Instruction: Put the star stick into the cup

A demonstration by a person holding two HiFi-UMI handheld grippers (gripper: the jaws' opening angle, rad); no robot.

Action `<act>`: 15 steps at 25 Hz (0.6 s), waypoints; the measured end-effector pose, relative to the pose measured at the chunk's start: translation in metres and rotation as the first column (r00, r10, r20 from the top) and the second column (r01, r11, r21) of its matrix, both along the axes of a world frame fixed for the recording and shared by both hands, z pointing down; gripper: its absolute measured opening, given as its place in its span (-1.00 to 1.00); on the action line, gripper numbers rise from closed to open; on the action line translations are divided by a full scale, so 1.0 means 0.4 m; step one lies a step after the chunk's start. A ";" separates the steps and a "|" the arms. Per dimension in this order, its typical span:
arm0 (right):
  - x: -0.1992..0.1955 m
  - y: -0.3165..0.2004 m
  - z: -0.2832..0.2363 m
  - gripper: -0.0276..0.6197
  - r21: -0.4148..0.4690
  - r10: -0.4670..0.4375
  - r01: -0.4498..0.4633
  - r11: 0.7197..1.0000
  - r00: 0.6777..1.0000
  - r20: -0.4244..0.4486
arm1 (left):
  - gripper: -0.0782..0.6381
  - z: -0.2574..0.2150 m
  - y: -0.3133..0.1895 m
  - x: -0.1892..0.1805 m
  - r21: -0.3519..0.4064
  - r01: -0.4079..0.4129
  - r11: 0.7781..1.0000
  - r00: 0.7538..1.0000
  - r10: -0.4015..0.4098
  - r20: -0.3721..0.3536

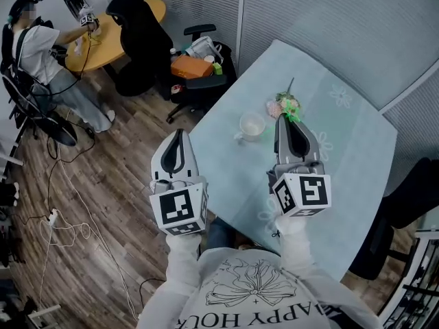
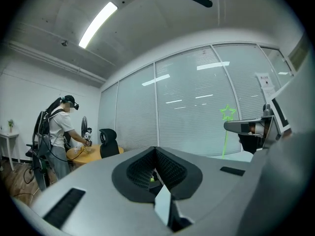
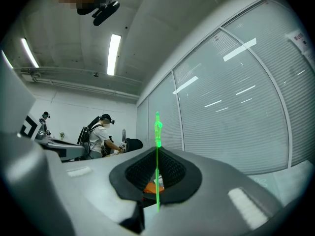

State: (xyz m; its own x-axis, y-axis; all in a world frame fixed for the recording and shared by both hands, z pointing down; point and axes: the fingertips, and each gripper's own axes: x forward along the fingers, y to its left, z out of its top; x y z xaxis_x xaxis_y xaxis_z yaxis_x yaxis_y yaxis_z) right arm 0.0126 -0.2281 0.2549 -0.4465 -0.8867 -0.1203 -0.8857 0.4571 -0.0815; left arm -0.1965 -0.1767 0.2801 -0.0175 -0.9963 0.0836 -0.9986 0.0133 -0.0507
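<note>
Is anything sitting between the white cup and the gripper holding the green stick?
Nothing. The head view shows only bare table between the cup and the right gripper, which is shut on the star stick.

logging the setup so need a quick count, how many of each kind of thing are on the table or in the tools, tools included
cup: 1
star stick: 1
flower bunch: 1
tools: 2, left tool and right tool
total: 5
</note>
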 end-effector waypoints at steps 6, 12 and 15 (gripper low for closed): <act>-0.028 -0.097 0.045 -0.86 -0.033 0.026 -0.027 0.999 0.999 -0.021 | -0.76 0.043 -0.125 -0.002 -0.027 -0.072 0.997 0.997 0.071 -0.021; -0.047 -0.181 0.115 -0.86 -0.091 0.051 -0.055 0.994 0.997 -0.051 | -0.76 0.107 -0.228 0.004 -0.080 -0.133 0.988 0.991 0.131 -0.035; -0.050 -0.216 0.158 -0.86 -0.124 0.068 -0.075 0.990 0.996 -0.058 | -0.76 0.148 -0.267 0.006 -0.108 -0.160 0.981 0.987 0.156 -0.047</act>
